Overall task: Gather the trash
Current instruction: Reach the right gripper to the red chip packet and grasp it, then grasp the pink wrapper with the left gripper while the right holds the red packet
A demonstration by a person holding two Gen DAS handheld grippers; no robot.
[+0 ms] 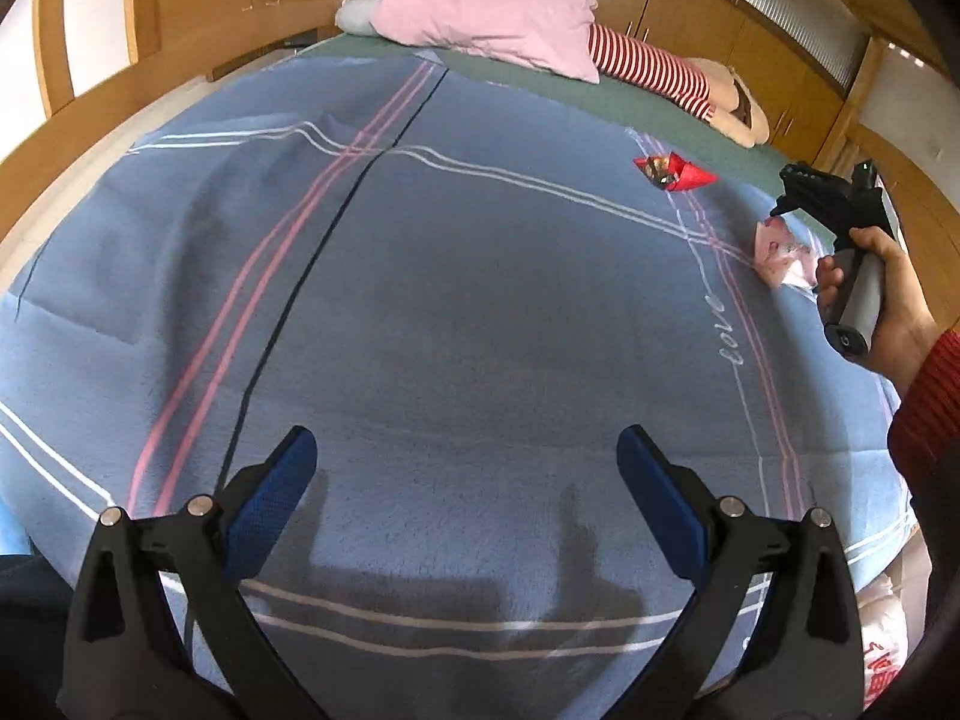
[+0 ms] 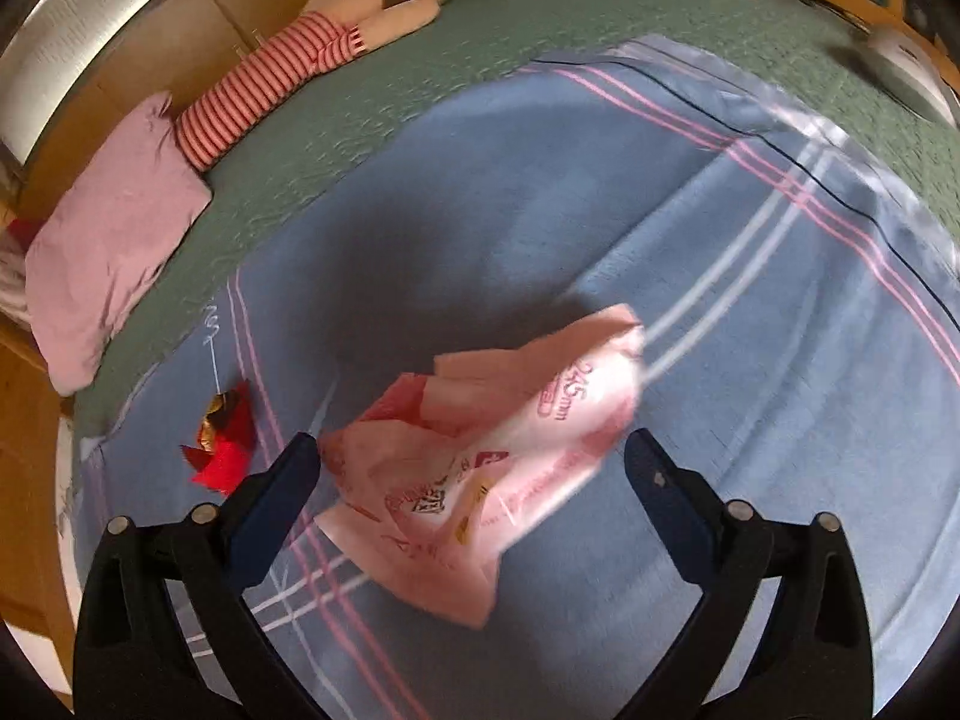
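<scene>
Hovering over the blue blanket (image 2: 750,324) w/ fingers spread wide, right gripper (image 2: 471,456) is framing the pink wrapper (image 2: 480,468) lying flat; red wrapper (image 2: 225,450) sits nearby. Left gripper (image 1: 465,450) is also spread, holding nothing.

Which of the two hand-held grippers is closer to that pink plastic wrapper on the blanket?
The right hand-held gripper. Its open fingers sit on either side of the pink wrapper, without closing on it. The left hand-held gripper hovers open over bare blanket, well away from the wrapper.
</scene>
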